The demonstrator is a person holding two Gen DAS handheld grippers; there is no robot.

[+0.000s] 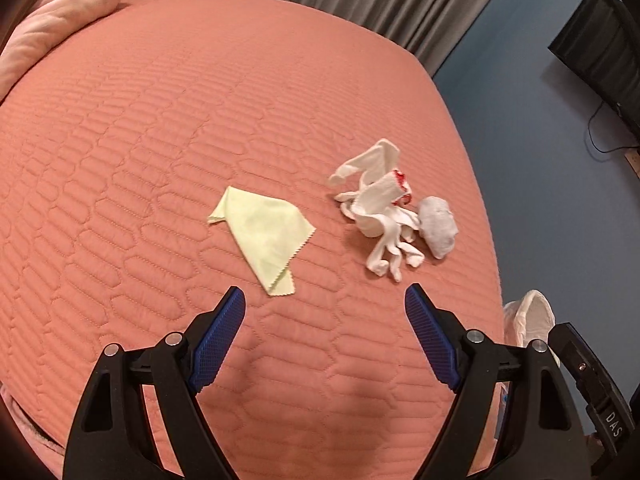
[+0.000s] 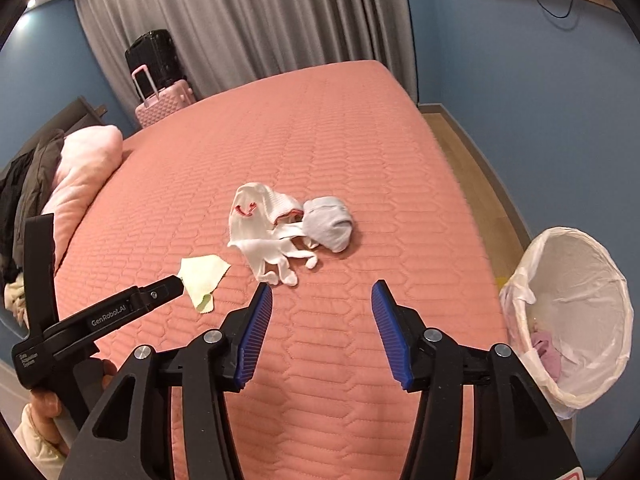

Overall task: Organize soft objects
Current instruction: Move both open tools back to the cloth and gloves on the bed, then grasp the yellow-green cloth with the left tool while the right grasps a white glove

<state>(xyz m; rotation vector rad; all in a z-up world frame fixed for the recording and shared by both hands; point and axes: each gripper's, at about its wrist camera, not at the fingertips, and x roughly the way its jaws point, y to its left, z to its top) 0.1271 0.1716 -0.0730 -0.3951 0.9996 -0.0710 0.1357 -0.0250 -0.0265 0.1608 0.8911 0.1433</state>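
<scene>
A home bedroom: a wide bed [image 2: 320, 140] under a quilted salmon cover, a pink pillow [image 2: 86, 176] at nine o'clock, grey curtains [image 2: 240, 16] and suitcases [image 2: 160, 80] at eleven, blue walls [image 2: 520, 60]

Left tool [image 1: 325, 300] is seen with jaws spread wide above the quilted bed [image 1: 160, 140]. A yellow cloth [image 1: 266, 236] lies at 12 o'clock, white gloves [image 1: 380, 208] at 1 o'clock, touching a grey sock [image 1: 439, 226] beside them.

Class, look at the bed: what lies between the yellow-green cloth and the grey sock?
The heap of white gloves lies between the cloth and the sock, touching the sock; both views show it.
</scene>
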